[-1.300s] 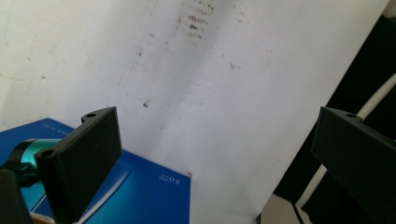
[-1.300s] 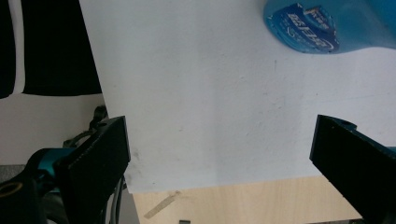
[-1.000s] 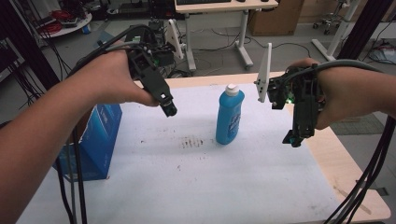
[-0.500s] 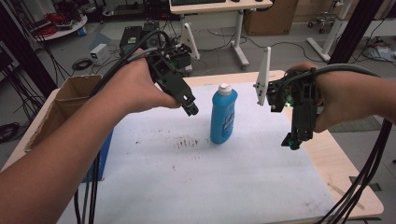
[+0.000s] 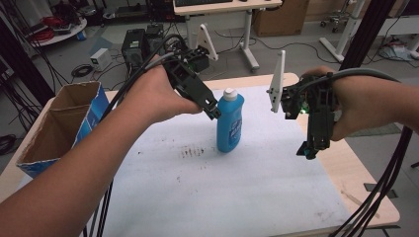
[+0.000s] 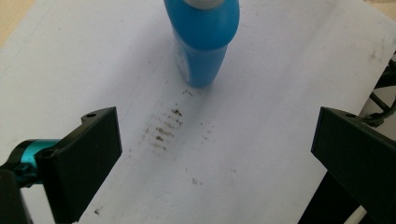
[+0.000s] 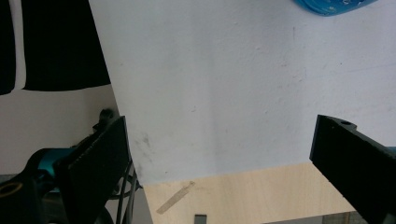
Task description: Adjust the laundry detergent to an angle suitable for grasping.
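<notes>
A blue bottle (image 5: 230, 123) with a white cap stands upright on the white mat (image 5: 237, 187) near the table's middle. My left gripper (image 5: 214, 112) hovers just left of the bottle's shoulder, almost touching it. In the left gripper view its jaws stand wide apart, open (image 6: 215, 158), with the bottle (image 6: 205, 42) ahead and below. My right gripper (image 5: 307, 149) hangs pointing down over the mat's right edge, well right of the bottle. Its jaws are wide open (image 7: 224, 158) over bare mat, and an edge of the bottle (image 7: 331, 5) shows at the top.
An open blue cardboard box (image 5: 59, 123) stands at the table's left edge. A dark smudge (image 5: 191, 151) marks the mat left of the bottle. Bare wood (image 5: 356, 173) runs along the table's right side. Cables trail from both grippers.
My left gripper has moved right and toward the bottle, ending beside its shoulder. The right gripper has hardly moved.
</notes>
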{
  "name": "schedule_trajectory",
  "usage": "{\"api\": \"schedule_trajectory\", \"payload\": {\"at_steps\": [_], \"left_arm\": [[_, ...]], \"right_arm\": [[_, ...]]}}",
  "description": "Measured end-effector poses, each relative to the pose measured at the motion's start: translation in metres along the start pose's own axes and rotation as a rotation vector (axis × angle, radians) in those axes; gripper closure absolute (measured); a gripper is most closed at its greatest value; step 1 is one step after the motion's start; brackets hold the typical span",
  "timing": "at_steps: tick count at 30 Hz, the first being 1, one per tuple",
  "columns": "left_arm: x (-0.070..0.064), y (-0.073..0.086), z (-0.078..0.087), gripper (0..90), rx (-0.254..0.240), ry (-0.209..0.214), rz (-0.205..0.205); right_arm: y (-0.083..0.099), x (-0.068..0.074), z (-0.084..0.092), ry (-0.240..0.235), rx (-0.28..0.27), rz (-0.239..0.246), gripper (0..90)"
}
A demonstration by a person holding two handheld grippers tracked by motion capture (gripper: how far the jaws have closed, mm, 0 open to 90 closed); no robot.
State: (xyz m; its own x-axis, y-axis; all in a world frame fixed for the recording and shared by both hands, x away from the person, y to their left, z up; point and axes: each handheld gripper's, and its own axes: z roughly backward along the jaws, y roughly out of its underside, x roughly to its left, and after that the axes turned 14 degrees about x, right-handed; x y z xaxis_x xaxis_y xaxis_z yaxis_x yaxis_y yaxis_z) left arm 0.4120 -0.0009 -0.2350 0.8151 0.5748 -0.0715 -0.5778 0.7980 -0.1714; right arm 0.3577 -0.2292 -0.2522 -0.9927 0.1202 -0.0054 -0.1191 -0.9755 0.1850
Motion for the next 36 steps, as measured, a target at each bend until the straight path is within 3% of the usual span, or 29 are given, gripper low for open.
{"api": "schedule_trajectory", "payload": {"at_steps": [16, 26, 36], "left_arm": [[0.001, -0.023, -0.027, 1.7, -0.066, 0.023, 0.041], [0.002, -0.035, -0.052, 1.7, -0.116, 0.032, 0.077], [-0.004, -0.047, -0.07, 1.7, -0.157, -0.008, 0.098]], "right_arm": [[0.007, -0.003, -0.007, -0.013, -0.006, -0.007, 4.0], [0.007, -0.005, -0.009, -0.016, -0.007, -0.007, 4.0], [0.01, -0.006, -0.015, -0.027, -0.006, -0.018, 4.0]]}}
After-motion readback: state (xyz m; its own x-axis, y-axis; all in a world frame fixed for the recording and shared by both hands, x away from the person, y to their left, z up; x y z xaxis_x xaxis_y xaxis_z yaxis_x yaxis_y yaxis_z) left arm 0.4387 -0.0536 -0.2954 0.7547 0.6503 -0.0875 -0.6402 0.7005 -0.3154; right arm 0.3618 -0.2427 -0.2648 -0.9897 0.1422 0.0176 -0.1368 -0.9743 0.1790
